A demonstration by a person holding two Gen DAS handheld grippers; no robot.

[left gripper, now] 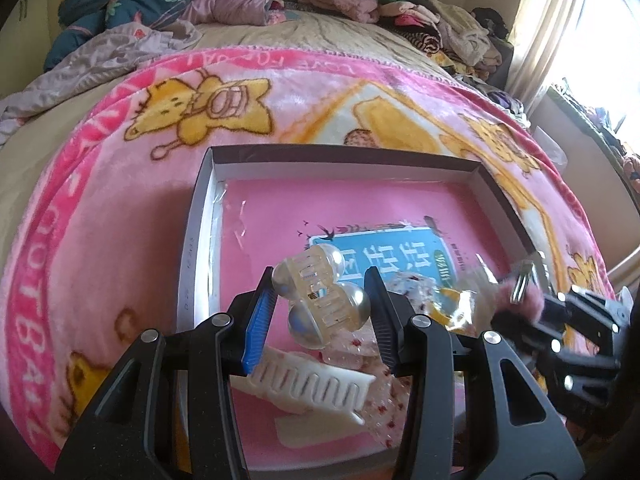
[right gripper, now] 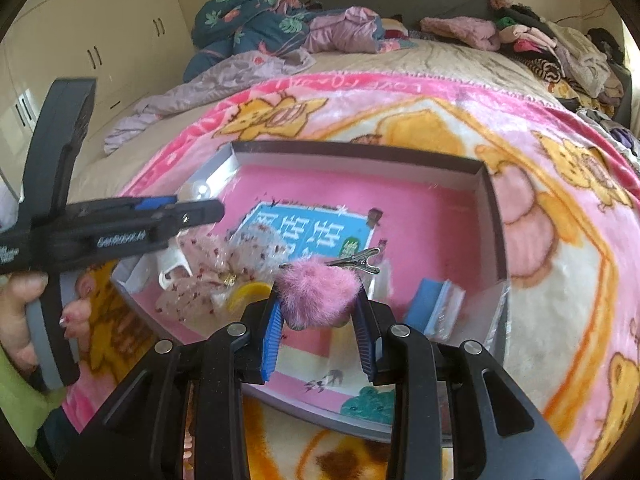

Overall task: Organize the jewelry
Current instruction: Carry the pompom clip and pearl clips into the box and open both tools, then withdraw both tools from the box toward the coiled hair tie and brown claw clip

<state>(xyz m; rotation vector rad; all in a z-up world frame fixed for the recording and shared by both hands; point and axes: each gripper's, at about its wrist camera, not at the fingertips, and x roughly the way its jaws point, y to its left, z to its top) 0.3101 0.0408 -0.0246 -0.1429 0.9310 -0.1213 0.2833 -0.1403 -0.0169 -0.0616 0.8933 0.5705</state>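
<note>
My left gripper [left gripper: 320,280] is shut on a clear yellowish claw clip with pearl balls [left gripper: 320,300], held over the left part of an open box with a pink floor [left gripper: 208,200]. My right gripper [right gripper: 318,296] is shut on a pink fluffy hair clip [right gripper: 316,294] whose metal alligator clip [right gripper: 356,262] sticks out ahead, above the middle of the box [right gripper: 360,152]. Inside the box lie a white claw clip [left gripper: 312,388], a speckled clear bow [right gripper: 208,276] and a yellow piece [right gripper: 248,292]. Each view shows the other gripper: the right gripper [left gripper: 520,314], and the left gripper [right gripper: 208,206] in a hand [right gripper: 24,300].
The box rests on a pink cartoon blanket [left gripper: 120,240] spread over a bed. A blue packet [right gripper: 432,304] lies in the box's right part. Heaps of clothes [left gripper: 440,20] and a crumpled quilt [right gripper: 248,20] fill the far end of the bed. Cupboards [right gripper: 100,40] stand at the left.
</note>
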